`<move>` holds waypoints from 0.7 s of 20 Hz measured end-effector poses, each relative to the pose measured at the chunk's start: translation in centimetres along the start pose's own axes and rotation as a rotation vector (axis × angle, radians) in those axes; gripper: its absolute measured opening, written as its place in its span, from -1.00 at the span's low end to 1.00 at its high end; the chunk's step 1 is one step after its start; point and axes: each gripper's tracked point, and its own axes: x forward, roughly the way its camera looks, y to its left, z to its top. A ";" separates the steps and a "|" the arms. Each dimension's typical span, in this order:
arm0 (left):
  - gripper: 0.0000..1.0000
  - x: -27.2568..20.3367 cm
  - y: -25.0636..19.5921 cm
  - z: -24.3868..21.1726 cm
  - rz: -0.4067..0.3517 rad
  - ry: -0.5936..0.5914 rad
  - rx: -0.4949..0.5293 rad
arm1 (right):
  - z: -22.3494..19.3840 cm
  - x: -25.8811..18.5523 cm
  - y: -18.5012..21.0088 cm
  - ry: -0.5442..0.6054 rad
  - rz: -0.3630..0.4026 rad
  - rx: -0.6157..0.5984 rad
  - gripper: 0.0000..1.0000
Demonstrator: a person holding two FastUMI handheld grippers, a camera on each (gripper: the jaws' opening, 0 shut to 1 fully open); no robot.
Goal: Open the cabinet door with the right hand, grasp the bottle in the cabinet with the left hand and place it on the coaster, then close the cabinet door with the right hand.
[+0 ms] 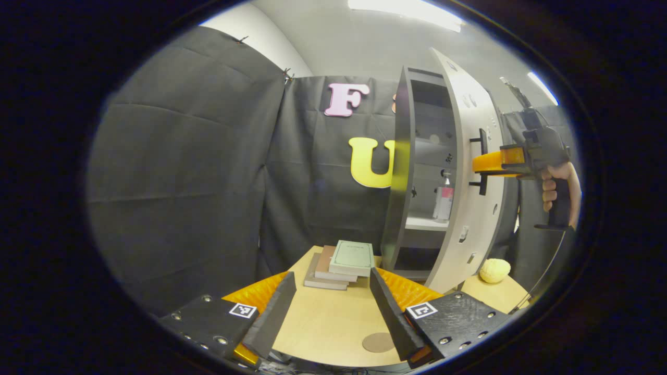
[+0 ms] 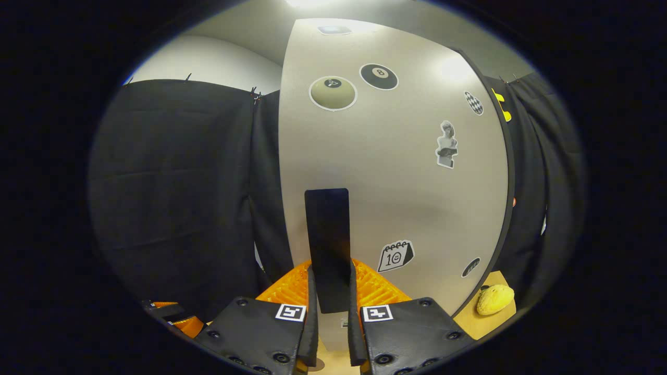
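My left gripper point(image 1: 333, 312) hangs wide apart and empty above the wooden table point(image 1: 323, 323), with the one round coaster point(image 1: 378, 342) bare just under its right finger. Beyond it lie three stacked books point(image 1: 341, 265), and to the right one yellow sponge point(image 1: 494, 270). My right gripper point(image 2: 332, 312) is clamped narrow on the black door handle point(image 2: 328, 245), both fingers pressing its sides. The cabinet door point(image 1: 469, 182) stands swung partly out, so I judge the opening nearly done. Farthest in, the single bottle point(image 1: 443, 200) stands upright on its shelf point(image 1: 424, 223) inside the cabinet. Grasping it, setting it on the coaster and closing the door are all left.
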 end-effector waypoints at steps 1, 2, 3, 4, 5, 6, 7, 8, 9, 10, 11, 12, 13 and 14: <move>0.72 0.1 -0.3 0.1 -0.009 -0.003 0.004 | 0.0 -0.1 -0.1 -0.004 -0.002 0.003 -0.49; 0.72 0.3 -0.8 0.3 -0.019 -0.004 0.008 | -0.1 -0.3 -0.2 -0.005 -0.007 0.004 -0.51; 0.72 0.3 -1.3 0.5 -0.034 -0.004 0.014 | -0.1 -0.4 -0.4 -0.005 -0.013 0.006 -0.48; 0.72 0.3 -1.9 0.7 -0.049 -0.008 0.026 | -0.1 -0.5 -0.5 -0.007 -0.017 0.006 -0.51; 0.72 0.3 -2.4 1.0 -0.061 -0.015 0.041 | -0.1 -0.6 -0.6 -0.008 -0.018 0.006 -0.51; 0.72 0.3 -2.8 1.0 -0.069 -0.018 0.055 | -0.2 -0.8 -0.6 -0.008 -0.017 0.007 -0.49; 0.72 0.4 -3.4 1.0 -0.076 -0.018 0.063 | -0.2 -1.0 -0.7 -0.006 -0.013 0.005 -0.49; 0.72 0.4 -4.0 1.0 -0.078 -0.019 0.066 | -0.2 -1.1 -0.8 -0.007 -0.007 0.004 -0.49; 0.72 0.2 -4.4 1.1 -0.074 -0.021 0.064 | -0.2 -1.3 -1.0 -0.008 -0.001 0.005 -0.49; 0.72 0.2 -5.0 0.9 -0.075 -0.016 0.055 | -0.3 -1.4 -1.1 -0.008 0.003 0.008 -0.49; 0.77 -0.2 -5.8 0.6 -0.080 -0.008 0.041 | -0.3 -1.6 -1.3 -0.006 0.006 0.011 -0.49; 0.76 -0.5 -6.8 0.8 -0.083 0.000 0.029 | -0.4 -1.7 -1.5 -0.003 0.011 0.012 -0.49; 0.76 -0.7 -7.6 0.9 -0.086 0.006 0.018 | -0.4 -2.0 -1.6 0.000 0.016 0.013 -0.49; 0.72 -1.2 -8.4 1.0 -0.087 0.007 0.010 | -0.4 -2.2 -1.8 0.000 0.022 0.012 -0.49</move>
